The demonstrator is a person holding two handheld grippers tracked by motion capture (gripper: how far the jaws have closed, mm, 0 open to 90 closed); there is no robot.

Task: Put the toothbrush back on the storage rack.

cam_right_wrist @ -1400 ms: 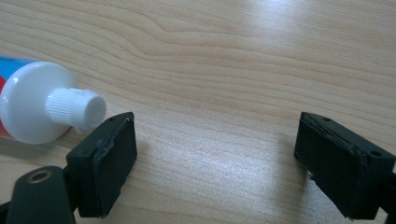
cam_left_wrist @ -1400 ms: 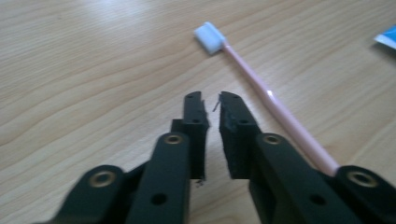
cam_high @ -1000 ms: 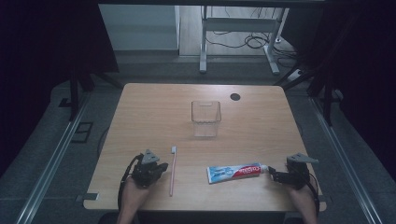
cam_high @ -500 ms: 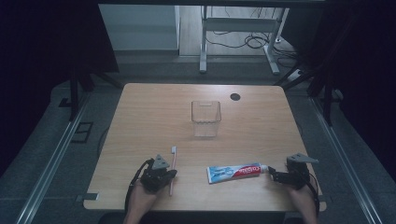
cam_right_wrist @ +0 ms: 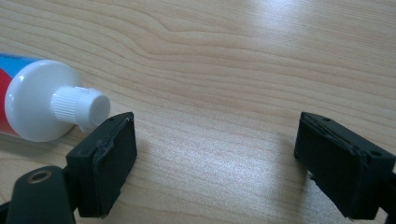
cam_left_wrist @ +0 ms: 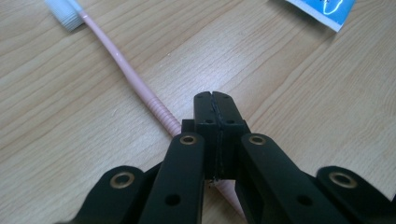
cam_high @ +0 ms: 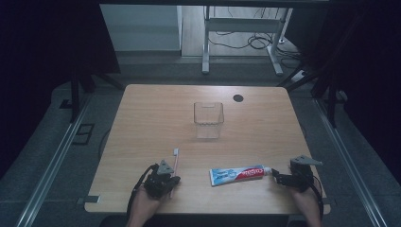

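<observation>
Resting low over the toothbrush, left gripper jaws closed.

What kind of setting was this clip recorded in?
Probably a lab or recording workspace, not a home. A bare wooden table stands on grey floor between metal rails, dark curtains hang at both sides, and loose cables lie beneath a metal frame behind.
</observation>
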